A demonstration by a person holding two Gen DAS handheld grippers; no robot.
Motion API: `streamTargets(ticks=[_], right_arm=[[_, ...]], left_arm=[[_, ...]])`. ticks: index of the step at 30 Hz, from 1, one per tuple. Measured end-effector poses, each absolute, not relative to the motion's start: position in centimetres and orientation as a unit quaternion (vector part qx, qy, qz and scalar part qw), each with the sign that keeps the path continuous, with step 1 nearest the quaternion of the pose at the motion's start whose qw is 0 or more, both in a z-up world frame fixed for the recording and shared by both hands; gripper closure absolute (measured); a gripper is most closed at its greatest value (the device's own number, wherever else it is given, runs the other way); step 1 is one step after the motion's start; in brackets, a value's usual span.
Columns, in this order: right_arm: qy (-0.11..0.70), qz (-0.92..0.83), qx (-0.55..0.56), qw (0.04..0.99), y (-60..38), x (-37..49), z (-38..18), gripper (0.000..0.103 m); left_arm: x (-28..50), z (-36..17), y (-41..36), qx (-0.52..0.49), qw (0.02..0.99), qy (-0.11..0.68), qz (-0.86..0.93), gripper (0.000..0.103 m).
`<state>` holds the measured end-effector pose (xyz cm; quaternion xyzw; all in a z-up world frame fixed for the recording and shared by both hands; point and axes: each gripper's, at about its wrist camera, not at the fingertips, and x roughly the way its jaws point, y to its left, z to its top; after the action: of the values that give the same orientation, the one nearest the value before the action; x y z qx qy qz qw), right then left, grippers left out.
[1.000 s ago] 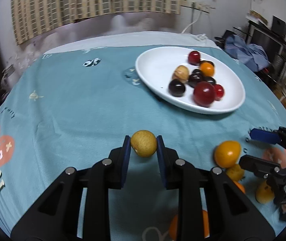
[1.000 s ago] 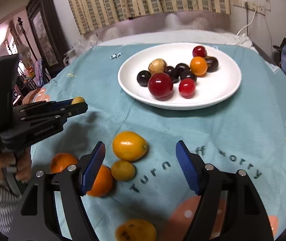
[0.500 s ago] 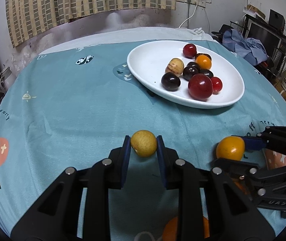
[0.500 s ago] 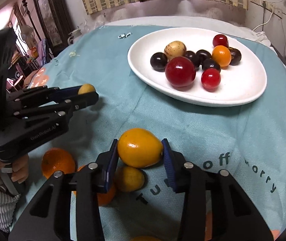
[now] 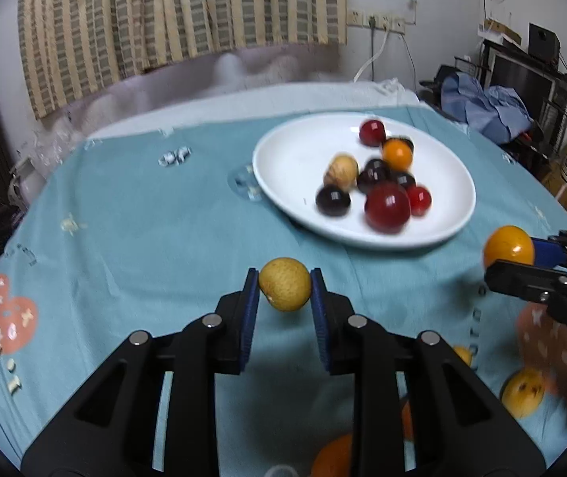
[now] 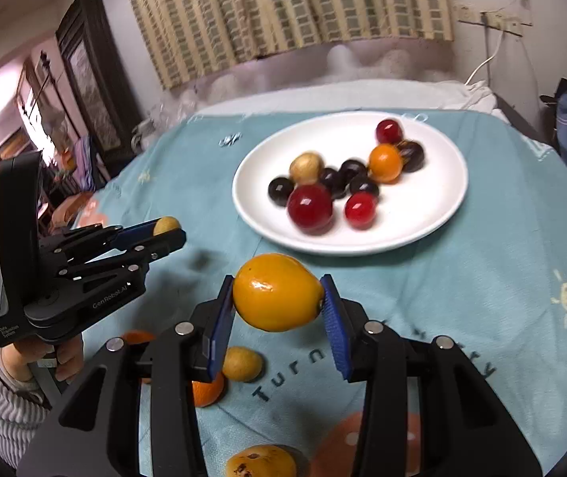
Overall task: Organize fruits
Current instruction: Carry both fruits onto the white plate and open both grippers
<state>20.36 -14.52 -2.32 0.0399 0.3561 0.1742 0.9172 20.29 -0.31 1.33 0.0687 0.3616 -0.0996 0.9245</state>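
My left gripper [image 5: 284, 292] is shut on a small yellow round fruit [image 5: 284, 289] and holds it above the teal tablecloth; it also shows in the right wrist view [image 6: 167, 225]. My right gripper [image 6: 278, 298] is shut on a larger orange oval fruit [image 6: 278, 297], lifted off the cloth; that fruit shows at the right of the left wrist view [image 5: 508, 247]. A white plate [image 5: 295, 167] ahead holds several dark, red, orange and tan fruits; it also shows in the right wrist view [image 6: 434, 214].
Loose fruits lie on the cloth near me: a small yellow one [image 6: 242, 364], an orange [image 6: 208, 391], another orange [image 6: 137, 337] and a spotted yellow one [image 6: 261, 462]. A dark cabinet [image 6: 92, 79] stands left, clothes and a monitor [image 5: 521, 79] right.
Both grippers have risen with their fruits and moved toward the plate. The right gripper closed on the orange oval fruit one second to half a second ago and has lifted it.
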Motion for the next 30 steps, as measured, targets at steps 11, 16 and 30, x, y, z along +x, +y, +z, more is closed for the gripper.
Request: streamTargets(ticks=[11, 16, 30], right_arm=[[0.344, 0.114, 0.071, 0.929, -18.5, 26.5, 0.5, 0.06], [0.354, 0.1, 0.092, 0.925, -19.3, 29.5, -0.9, 0.06], [0.334, 0.1, 0.097, 0.932, -19.3, 29.4, -0.5, 0.037]], left_arm=[[25.5, 3.5, -4.7, 0.097, 0.929, 0.339, -0.109, 0.077], [28.3, 2.2, -6.4, 0.097, 0.921, 0.357, -0.122, 0.077], [29.8, 1.6, -4.4, 0.038, 0.91, 0.393, -0.129, 0.031]])
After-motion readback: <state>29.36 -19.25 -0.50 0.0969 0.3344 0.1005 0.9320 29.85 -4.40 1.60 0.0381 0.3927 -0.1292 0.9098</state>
